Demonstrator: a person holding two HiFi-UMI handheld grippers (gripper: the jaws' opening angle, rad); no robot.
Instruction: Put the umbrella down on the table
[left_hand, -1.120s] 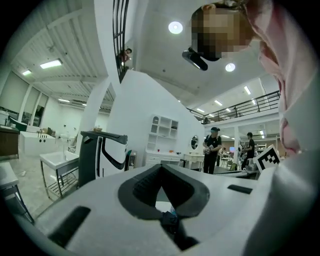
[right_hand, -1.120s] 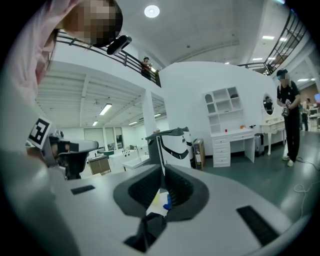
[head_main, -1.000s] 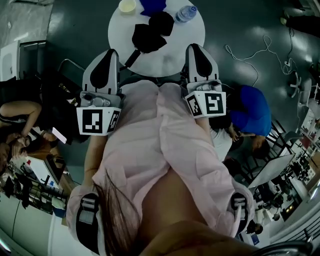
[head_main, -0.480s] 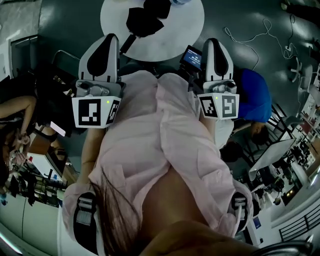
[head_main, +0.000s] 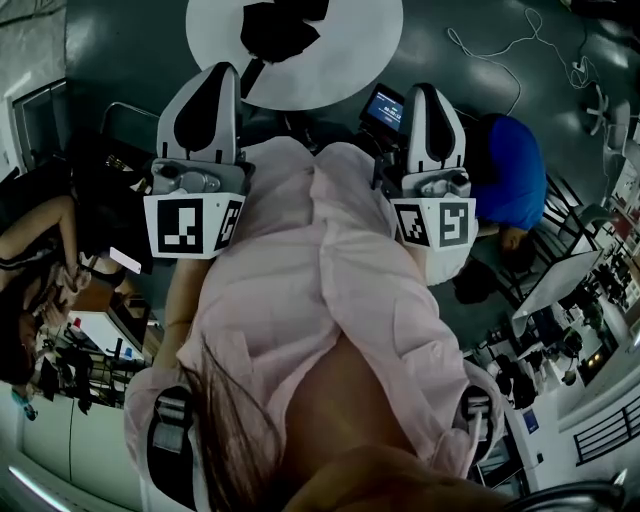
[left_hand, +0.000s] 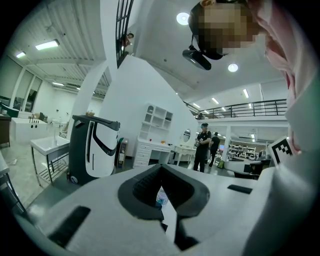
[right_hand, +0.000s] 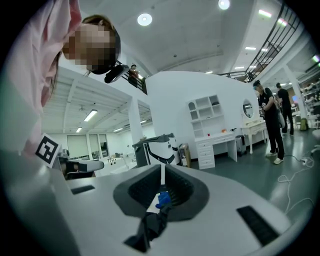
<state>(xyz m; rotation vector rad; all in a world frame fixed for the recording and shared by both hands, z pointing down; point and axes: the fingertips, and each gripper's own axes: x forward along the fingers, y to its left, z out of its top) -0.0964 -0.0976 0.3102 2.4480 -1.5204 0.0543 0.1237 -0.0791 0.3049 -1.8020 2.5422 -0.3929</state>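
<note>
Black umbrella (head_main: 275, 27) lies on white table (head_main: 352, 50); left gripper (head_main: 221, 72) and right gripper (head_main: 424, 90) hold fingers closed, empty.

Round ceiling lamps (right_hand: 144, 19) and strip lights (left_hand: 49, 45) flood the white hall in both gripper views, which bow hard toward black corners. The head view is dim and bluish, its round table (head_main: 345, 60) the one bright patch.

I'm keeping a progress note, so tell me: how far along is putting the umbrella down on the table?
Done: the black umbrella lies on the round white table, and neither gripper touches it. In hand: nothing. The left gripper and the right gripper are short of the table, near the person's chest, with jaws closed on nothing. Left to do: apparently nothing. The job looks finished.
</note>
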